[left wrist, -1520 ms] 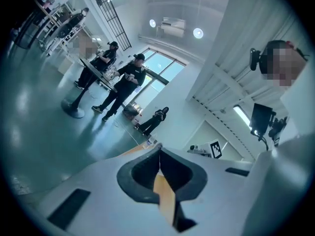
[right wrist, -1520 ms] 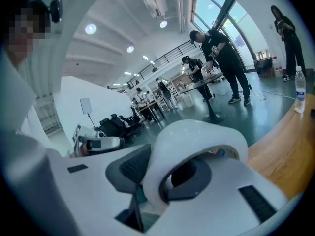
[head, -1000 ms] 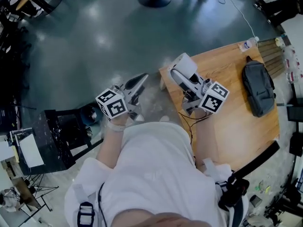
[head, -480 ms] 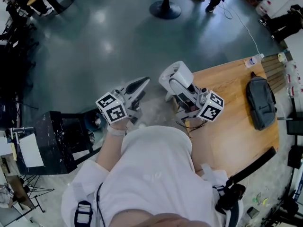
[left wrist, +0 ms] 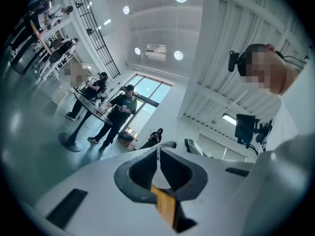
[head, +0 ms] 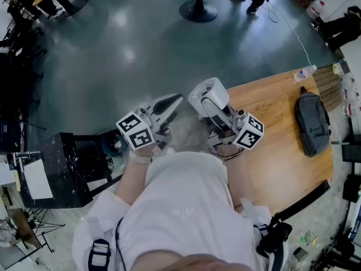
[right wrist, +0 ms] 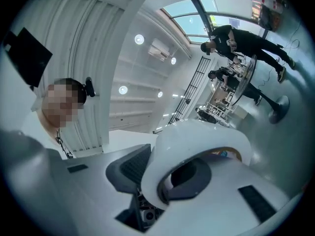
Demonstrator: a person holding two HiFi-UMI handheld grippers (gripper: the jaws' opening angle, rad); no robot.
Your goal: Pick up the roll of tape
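Observation:
A white roll of tape (head: 206, 92) is clamped in my right gripper (head: 211, 99), held in the air over the left corner of the wooden table (head: 282, 151). In the right gripper view the roll (right wrist: 206, 139) fills the space between the jaws as a wide white ring, with a dark ribbed pad (right wrist: 132, 167) pressed against its left side. To the left of it, over the floor, my left gripper (head: 174, 101) is held up with nothing in it. The left gripper view has its jaws (left wrist: 158, 162) closed together, tips touching.
A grey bag (head: 311, 123) lies on the table's right part, and a small bottle (head: 304, 72) stands at its far corner. A black chair (head: 73, 168) stands at lower left. A round table base (head: 197, 10) and people's feet are on the floor ahead.
The right gripper with the tape roll has shifted left, from over the table toward its left corner. The left gripper has stayed about where it was, still shut.

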